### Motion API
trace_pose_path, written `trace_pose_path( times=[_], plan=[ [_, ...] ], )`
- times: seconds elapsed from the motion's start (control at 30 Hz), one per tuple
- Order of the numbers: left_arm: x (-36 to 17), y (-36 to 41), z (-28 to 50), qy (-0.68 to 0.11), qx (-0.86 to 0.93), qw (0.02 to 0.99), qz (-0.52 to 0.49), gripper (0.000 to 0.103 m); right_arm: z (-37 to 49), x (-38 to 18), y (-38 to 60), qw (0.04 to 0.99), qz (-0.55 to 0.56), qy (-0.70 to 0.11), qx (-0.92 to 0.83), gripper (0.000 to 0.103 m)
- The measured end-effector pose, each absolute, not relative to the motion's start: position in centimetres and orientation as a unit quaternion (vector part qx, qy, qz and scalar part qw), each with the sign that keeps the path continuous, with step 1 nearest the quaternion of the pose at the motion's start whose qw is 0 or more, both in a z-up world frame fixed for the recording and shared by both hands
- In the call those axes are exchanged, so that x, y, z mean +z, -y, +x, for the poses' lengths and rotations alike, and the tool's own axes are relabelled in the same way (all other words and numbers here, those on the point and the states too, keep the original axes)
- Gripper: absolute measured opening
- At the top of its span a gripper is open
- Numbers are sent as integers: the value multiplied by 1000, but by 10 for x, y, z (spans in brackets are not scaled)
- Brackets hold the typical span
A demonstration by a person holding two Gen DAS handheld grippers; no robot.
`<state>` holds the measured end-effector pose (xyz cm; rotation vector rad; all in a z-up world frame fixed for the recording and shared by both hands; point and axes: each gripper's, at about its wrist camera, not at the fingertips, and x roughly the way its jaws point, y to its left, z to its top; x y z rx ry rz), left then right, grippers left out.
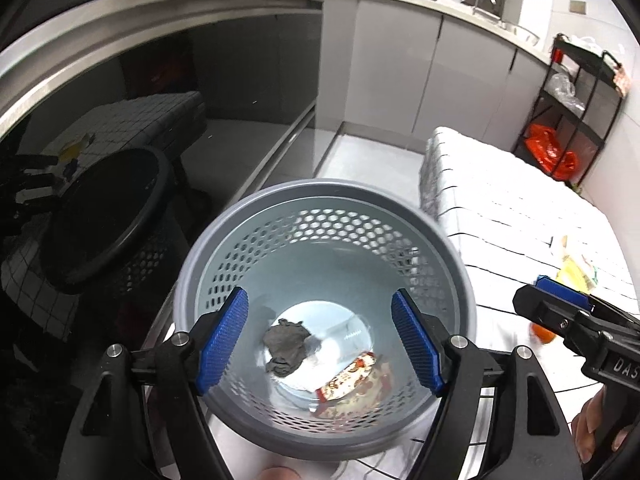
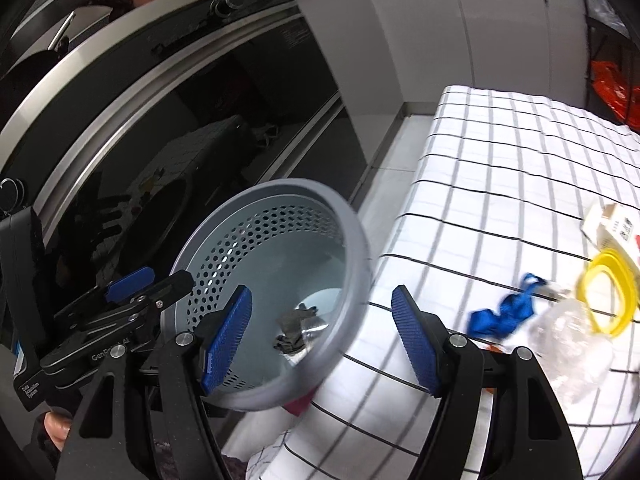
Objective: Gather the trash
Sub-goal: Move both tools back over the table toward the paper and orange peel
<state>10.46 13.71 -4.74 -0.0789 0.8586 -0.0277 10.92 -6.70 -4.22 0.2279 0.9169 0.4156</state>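
Observation:
A grey perforated bin [image 1: 320, 192] stands beside the table, and my left gripper [image 1: 320, 344] hangs open over its mouth with nothing between the blue pads. At the bottom of the bin lie a grey crumpled wad [image 1: 286, 346] and a red-and-white wrapper [image 1: 356, 384]. My right gripper [image 2: 322, 340] is also open and empty, straddling the bin's rim [image 2: 352, 248] and the table edge. On the checked tablecloth [image 2: 500, 168] lie a blue crumpled scrap [image 2: 504, 316], a clear plastic bag [image 2: 568, 340], a yellow ring [image 2: 608, 296] and a white carton [image 2: 612, 228].
A dark glass oven door [image 2: 160, 140] rises close behind the bin and mirrors it. Grey cabinets [image 1: 400, 68] line the back wall. A black rack [image 1: 576, 112] with an orange bag [image 1: 550, 152] stands at the far right. Fingers of a hand [image 1: 588, 428] hold the right gripper.

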Motion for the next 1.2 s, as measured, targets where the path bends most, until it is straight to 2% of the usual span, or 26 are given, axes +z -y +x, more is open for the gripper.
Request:
trace_pose_path(
  times=[0.7,1.2],
  plan=[
    [-37,-45,76,-392,-102,914,-19,74,18,-10,200,912,162,-368,80,70],
    [-44,17,69,-388,-146,910,18,80,-26,-23,280,916,161,-366,-31,70]
  ],
)
